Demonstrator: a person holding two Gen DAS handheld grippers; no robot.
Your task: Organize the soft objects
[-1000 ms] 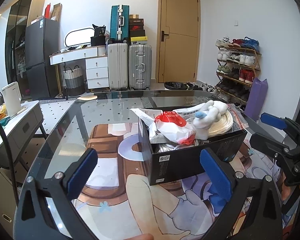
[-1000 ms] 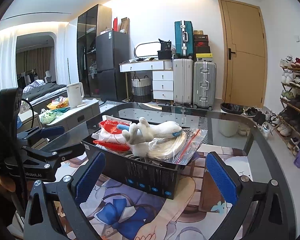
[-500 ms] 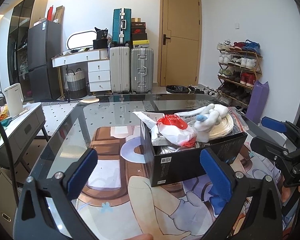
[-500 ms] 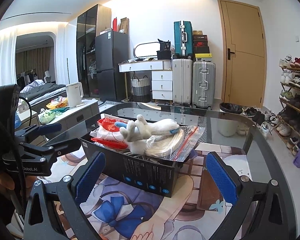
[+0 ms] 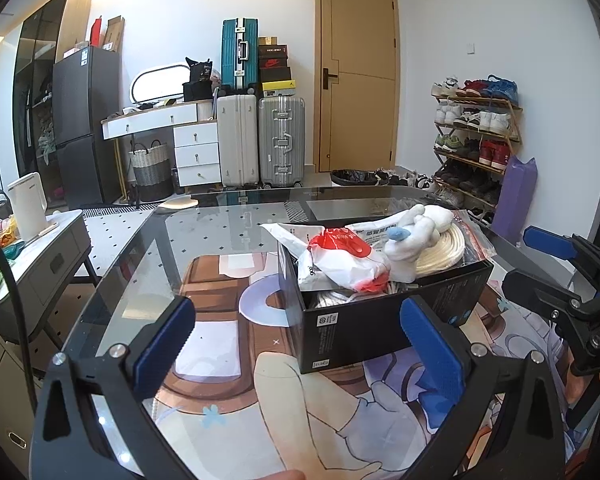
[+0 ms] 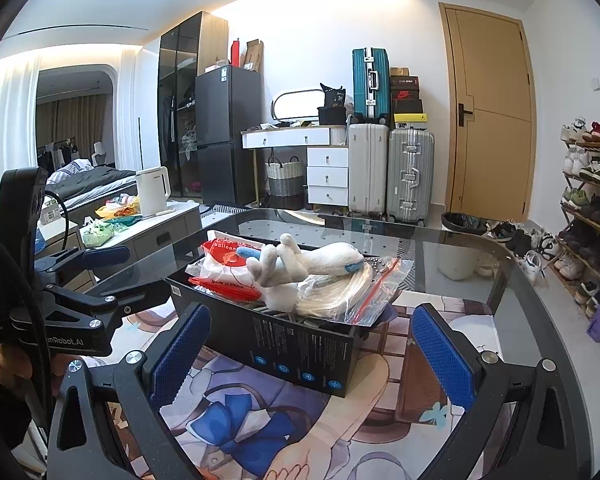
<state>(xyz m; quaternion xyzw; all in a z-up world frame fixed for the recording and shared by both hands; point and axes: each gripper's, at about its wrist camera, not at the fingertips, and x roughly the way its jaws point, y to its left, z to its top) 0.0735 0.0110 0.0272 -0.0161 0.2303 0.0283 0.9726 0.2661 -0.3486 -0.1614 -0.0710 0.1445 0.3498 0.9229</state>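
A black cardboard box (image 5: pixel 380 320) (image 6: pixel 300 340) stands on the glass table, heaped full. On top lie a white plush toy (image 5: pixel 416 236) (image 6: pixel 300 268), a red-and-white balloon packet (image 5: pixel 340 260) (image 6: pixel 224 264) and a clear zip bag of cream cord (image 5: pixel 448 248) (image 6: pixel 340 292). My left gripper (image 5: pixel 296 340) is open, empty, just in front of the box's near corner. My right gripper (image 6: pixel 312 352) is open too, empty, facing the box's long side. Each gripper shows at the edge of the other's view.
The glass table (image 5: pixel 140 272) covers a printed cartoon mat (image 6: pixel 240 428). A grey side cabinet with a white kettle (image 5: pixel 28 208) stands left of the table. Suitcases (image 5: pixel 260 144), a door and a shoe rack (image 5: pixel 476 140) line the far walls.
Both grippers have shifted slightly, so the box sits a little closer and more centred between the fingers. Nothing has been picked up; the box contents stay put.
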